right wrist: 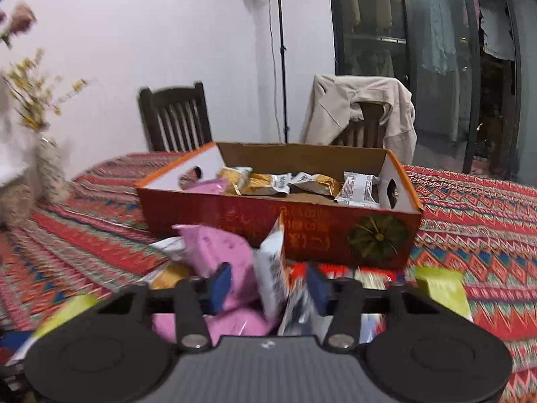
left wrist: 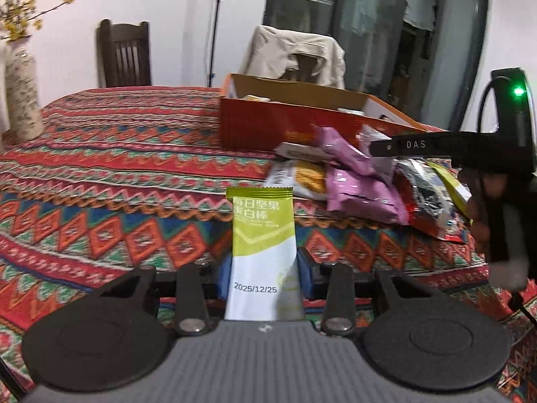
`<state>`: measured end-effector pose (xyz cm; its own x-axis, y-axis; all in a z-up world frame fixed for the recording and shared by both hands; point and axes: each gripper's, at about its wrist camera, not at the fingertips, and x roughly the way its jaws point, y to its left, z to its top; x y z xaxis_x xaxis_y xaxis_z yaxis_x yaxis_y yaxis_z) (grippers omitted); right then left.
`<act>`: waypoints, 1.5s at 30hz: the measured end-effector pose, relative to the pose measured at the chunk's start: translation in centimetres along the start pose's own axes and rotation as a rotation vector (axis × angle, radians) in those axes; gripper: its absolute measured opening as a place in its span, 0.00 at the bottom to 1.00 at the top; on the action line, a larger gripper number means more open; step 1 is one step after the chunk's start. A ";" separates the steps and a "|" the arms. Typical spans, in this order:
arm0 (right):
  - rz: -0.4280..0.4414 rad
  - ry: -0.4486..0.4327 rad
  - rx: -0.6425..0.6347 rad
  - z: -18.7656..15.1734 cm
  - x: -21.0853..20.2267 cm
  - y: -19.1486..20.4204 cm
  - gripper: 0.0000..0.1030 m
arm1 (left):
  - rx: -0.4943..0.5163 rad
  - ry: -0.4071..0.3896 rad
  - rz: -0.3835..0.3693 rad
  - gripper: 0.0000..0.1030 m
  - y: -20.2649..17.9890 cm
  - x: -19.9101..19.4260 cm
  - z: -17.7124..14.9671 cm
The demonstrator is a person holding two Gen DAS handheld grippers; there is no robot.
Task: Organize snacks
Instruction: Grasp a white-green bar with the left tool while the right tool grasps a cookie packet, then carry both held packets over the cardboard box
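- The left gripper [left wrist: 265, 270] has its jaws pinched on a green-and-white snack bar [left wrist: 263, 235]; the blue pads press both long edges of the wrapper, which stands upright between them with its green end up and a printed date on the white half.
- That bar is lifted clear of the bench [left wrist: 117, 174], which is covered by a red zigzag-patterned cloth.
- Ahead and to the right of the bar lies a loose heap of snacks on the cloth: purple packets [left wrist: 359, 194], a yellow-and-white packet [left wrist: 302, 178] and a dark foil bag [left wrist: 426, 194], all touching or overlapping.
- Behind the heap stands the open orange cardboard box [left wrist: 285, 121], its front wall just beside the nearest packets.
- The right gripper shows in the left wrist view as a black tool held in a hand [left wrist: 483, 208] over the right side of the heap.
- In the right wrist view the right gripper [right wrist: 268, 285] has its jaws drawn in on a white packet [right wrist: 273, 268] that stands on edge between the pads; the picture is blurred here, so the grip is probably firm but the contact on the right pad is not sharp.
- A pink packet [right wrist: 214, 252] lies against the left pad, with more of the heap beneath.
- The box in this view holds gold and white packets [right wrist: 268, 181] on its floor.
- A vase of yellow flowers [left wrist: 23, 94] stands at the far left of the bench, and two chairs sit behind it, one draped with a beige jacket [right wrist: 362, 107].
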<state>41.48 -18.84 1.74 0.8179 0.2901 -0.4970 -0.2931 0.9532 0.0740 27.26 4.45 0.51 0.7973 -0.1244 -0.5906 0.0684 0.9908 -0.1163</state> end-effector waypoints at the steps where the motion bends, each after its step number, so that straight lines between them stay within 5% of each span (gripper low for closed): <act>1: -0.003 0.003 0.006 0.2 0.6 0.0 0.28 | -0.005 0.002 0.006 0.38 0.2 -0.1 0.0; 2: -0.008 0.004 0.005 0.2 0.9 0.1 0.12 | -0.008 0.003 0.012 0.38 0.4 -0.3 0.0; 9: 0.045 -0.107 -0.035 -1.7 -7.4 1.3 0.13 | 0.009 -0.010 -0.047 0.38 -0.8 -1.5 0.1; 12: 0.041 -0.073 -0.163 -4.5 -11.8 2.4 0.13 | 0.052 -0.011 -0.101 0.38 -2.8 -2.0 -0.3; 16: -0.085 0.011 -0.355 -9.3 -15.2 3.6 0.14 | 0.101 0.002 -0.135 0.38 -5.0 -2.0 -1.1; 19: -0.075 0.058 -0.275 -11.2 -16.5 3.5 0.25 | 0.114 0.021 -0.136 0.39 -6.0 -1.9 -1.8; 21: 0.010 0.048 -0.152 -11.6 -17.6 3.1 0.55 | 0.119 0.026 -0.130 0.39 -6.1 -2.1 -2.2; 22: 0.040 0.034 -0.105 -11.6 -17.8 2.9 0.57 | 0.124 0.025 -0.125 0.39 -6.2 -2.3 -2.4; 26: 0.087 0.015 0.046 -11.7 -18.0 1.6 0.60 | 0.133 0.027 -0.094 0.43 -6.1 -2.8 -3.0; 33: 0.060 0.047 -0.017 -12.4 -15.4 2.8 0.59 | 0.155 0.046 -0.081 0.55 -6.8 -2.3 -3.6; 34: 0.051 0.055 -0.027 -12.4 -15.1 3.1 0.59 | 0.161 0.044 -0.076 0.55 -6.9 -2.2 -3.7; 36: 0.030 0.070 -0.055 -12.7 -14.9 3.6 0.52 | 0.181 0.034 -0.057 0.38 -7.2 -2.3 -3.9; 38: 0.022 0.076 -0.065 -12.9 -15.0 3.6 0.44 | 0.178 0.038 -0.066 0.38 -7.1 -2.5 -3.8; 45: 0.015 0.057 -0.021 -12.6 -16.6 1.9 0.43 | 0.139 -0.011 -0.102 0.38 -6.7 -4.0 -1.9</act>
<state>21.09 -22.94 -0.75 0.7839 0.2988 -0.5443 -0.3161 0.9465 0.0644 22.46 -1.78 2.09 0.7885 -0.2246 -0.5726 0.2308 0.9710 -0.0630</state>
